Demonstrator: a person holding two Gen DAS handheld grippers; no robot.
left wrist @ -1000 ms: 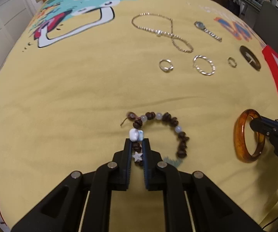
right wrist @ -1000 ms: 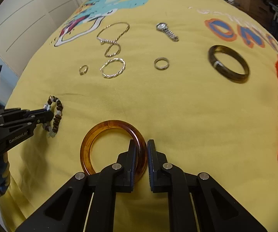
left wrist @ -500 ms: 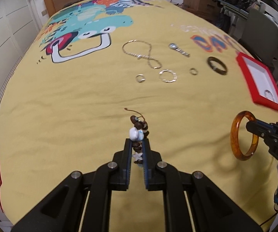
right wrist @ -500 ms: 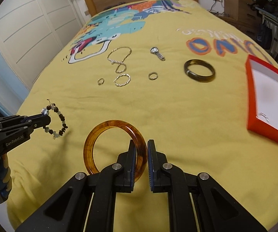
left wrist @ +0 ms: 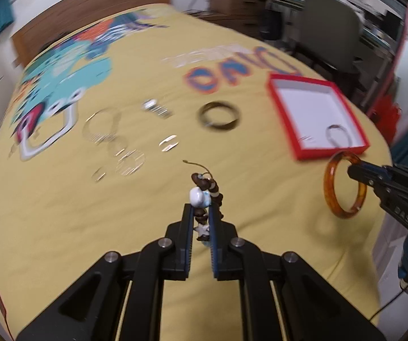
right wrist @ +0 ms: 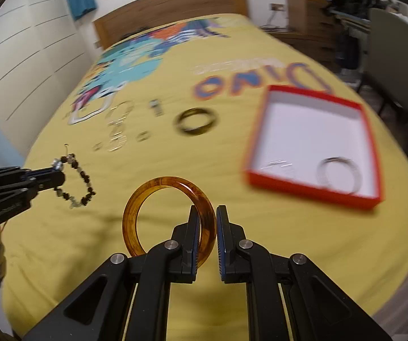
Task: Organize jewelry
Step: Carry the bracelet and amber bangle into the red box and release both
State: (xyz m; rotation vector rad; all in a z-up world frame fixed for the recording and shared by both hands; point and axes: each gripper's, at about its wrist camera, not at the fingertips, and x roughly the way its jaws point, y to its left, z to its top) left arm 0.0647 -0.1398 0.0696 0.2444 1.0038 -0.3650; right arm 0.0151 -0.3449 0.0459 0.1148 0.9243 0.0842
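My left gripper (left wrist: 201,213) is shut on a brown beaded bracelet (left wrist: 208,191) with a white bead, held above the yellow bedspread; it hangs from the gripper in the right wrist view (right wrist: 80,182). My right gripper (right wrist: 206,216) is shut on an amber bangle (right wrist: 135,213), also lifted; it shows in the left wrist view (left wrist: 330,187). A red tray (right wrist: 311,191) with a white floor lies at the right and holds a silver bangle (right wrist: 338,174) and a thin ring. It also shows in the left wrist view (left wrist: 286,125).
A dark bangle (right wrist: 196,125), a watch (left wrist: 155,108), a chain necklace (left wrist: 101,130), a twisted silver bangle (left wrist: 130,162) and small rings (left wrist: 168,143) lie on the bedspread beyond. A chair and desk clutter stand past the bed's right edge.
Both grippers have lifted their pieces higher off the bed and swung right, so the red tray is now nearer and more central in both views.
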